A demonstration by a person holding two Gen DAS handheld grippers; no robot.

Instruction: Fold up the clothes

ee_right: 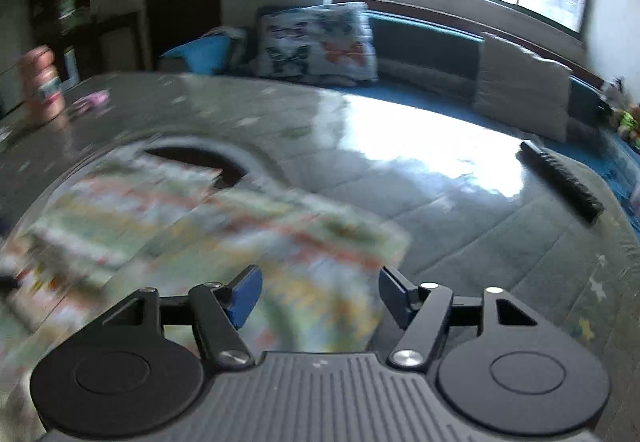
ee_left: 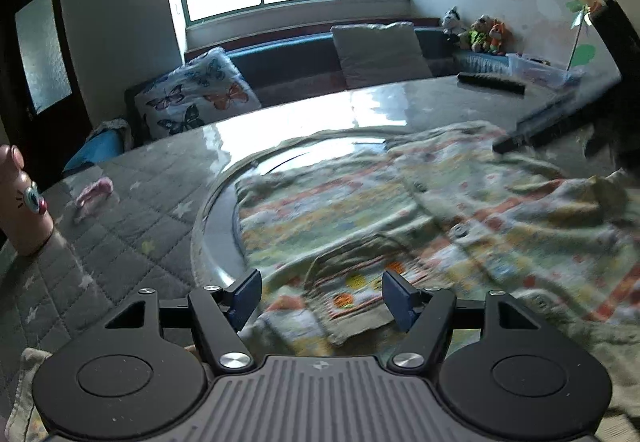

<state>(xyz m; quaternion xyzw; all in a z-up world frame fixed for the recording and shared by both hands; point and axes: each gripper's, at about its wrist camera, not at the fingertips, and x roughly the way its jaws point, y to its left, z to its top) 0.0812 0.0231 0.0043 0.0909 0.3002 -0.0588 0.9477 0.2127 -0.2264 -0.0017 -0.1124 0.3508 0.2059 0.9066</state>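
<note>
1. Garment (ee_left: 420,210), patterned with buttons, lay spread on the table (ee_left: 168,202), over the round glass disc (ee_left: 218,226) near the table's near edge.
2. Left gripper (ee_left: 320,298) was wide apart, nothing between its blue pads (ee_left: 246,296); it hovered over the garment's near hem, with a pocket-like patch just ahead.
3. Right gripper (ee_right: 318,296) was also wide apart and empty, above a garment (ee_right: 240,238) edge; whether it touched the cloth could not be told.
4. Both tools pointed forward across the table, tilted down toward it.
5. The left view alone showed a blurred dark arm (ee_left: 560,118) of the other tool at the garment's far right, plus toys (ee_left: 480,32) on the sofa.
6. Right view was blurred; it showed a remote (ee_right: 560,182) near the table's right edge, a pink bottle (ee_right: 42,82) at the far-left corner.
</note>
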